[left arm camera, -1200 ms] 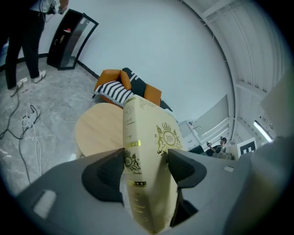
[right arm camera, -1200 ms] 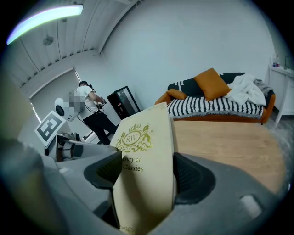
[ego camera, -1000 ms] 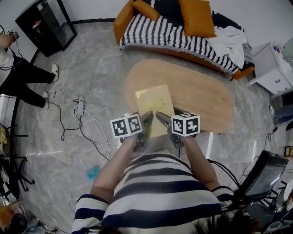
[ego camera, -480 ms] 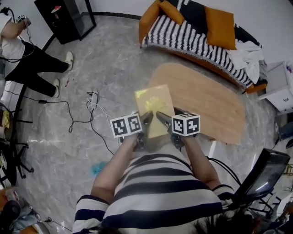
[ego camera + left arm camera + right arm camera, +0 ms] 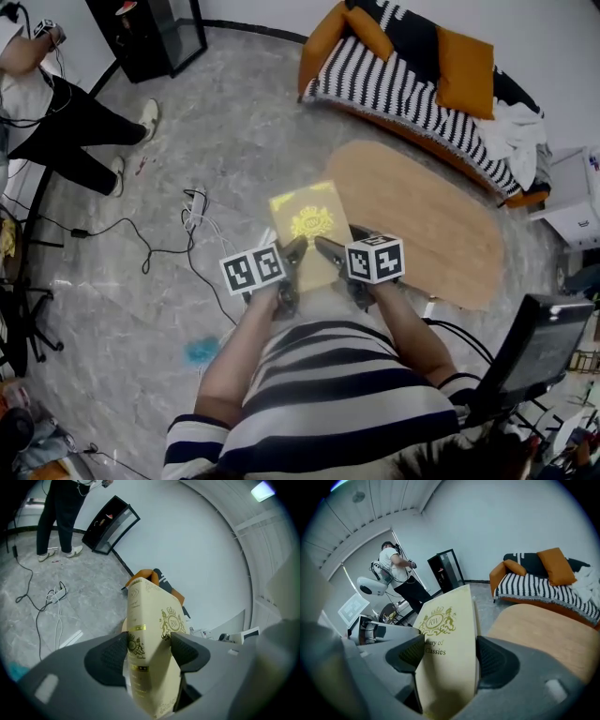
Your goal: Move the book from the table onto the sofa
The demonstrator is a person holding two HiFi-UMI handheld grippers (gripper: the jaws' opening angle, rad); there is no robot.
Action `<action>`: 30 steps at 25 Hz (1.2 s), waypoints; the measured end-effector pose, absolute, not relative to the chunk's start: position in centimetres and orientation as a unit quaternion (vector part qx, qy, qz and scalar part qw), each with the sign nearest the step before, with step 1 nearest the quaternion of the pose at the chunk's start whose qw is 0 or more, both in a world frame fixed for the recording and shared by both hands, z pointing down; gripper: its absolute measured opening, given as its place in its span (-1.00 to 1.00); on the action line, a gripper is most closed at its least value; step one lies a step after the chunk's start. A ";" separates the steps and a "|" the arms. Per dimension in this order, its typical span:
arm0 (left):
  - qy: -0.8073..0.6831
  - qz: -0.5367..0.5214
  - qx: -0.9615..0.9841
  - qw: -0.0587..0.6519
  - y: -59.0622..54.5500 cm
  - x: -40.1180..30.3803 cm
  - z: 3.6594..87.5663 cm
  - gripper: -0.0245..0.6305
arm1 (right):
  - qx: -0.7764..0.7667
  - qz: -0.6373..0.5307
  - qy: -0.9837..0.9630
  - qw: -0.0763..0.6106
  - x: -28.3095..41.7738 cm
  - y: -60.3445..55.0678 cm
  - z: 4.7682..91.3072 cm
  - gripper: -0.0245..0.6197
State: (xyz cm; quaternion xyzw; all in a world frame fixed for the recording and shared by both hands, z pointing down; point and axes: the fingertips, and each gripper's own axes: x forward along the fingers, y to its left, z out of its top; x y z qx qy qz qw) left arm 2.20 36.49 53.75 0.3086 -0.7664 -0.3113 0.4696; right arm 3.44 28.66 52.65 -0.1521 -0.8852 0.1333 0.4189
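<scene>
Marble floor (image 5: 225, 131) now lies beneath the cream book (image 5: 309, 223), which a second ago hung over the wooden table (image 5: 422, 220). Left gripper (image 5: 296, 247) and right gripper (image 5: 324, 247) each clamp its near edge. The striped sofa (image 5: 403, 84) stands beyond.

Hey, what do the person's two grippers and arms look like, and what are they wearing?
The left gripper and right gripper are matching grey plastic, each with two rounded jaws lined with black dotted pads. Each carries a white cube printed with black square markers. The person wears a top with dark and white horizontal stripes; its sleeves are striped too.
</scene>
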 end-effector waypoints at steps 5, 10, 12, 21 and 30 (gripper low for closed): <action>-0.774 -0.309 0.295 0.467 37.1 -2.6 54.1 -0.03 | -0.166 0.136 -0.883 0.418 -1.4 29.1 53.2 0.15; -0.786 -0.304 0.278 0.461 38.5 -8.2 54.2 -0.03 | -0.183 0.142 -0.876 0.422 -7.3 30.4 53.6 0.15; -0.787 -0.300 0.275 0.464 38.9 -10.8 54.5 -0.03 | -0.185 0.147 -0.876 0.420 -9.9 30.7 54.0 0.15; -0.786 -0.287 0.277 0.472 38.9 -17.0 53.8 -0.03 | -0.173 0.170 -0.875 0.420 -15.8 30.8 53.4 0.14; -0.781 -0.281 0.287 0.479 37.3 -22.4 54.0 -0.03 | -0.163 0.175 -0.878 0.415 -21.0 29.1 53.6 0.14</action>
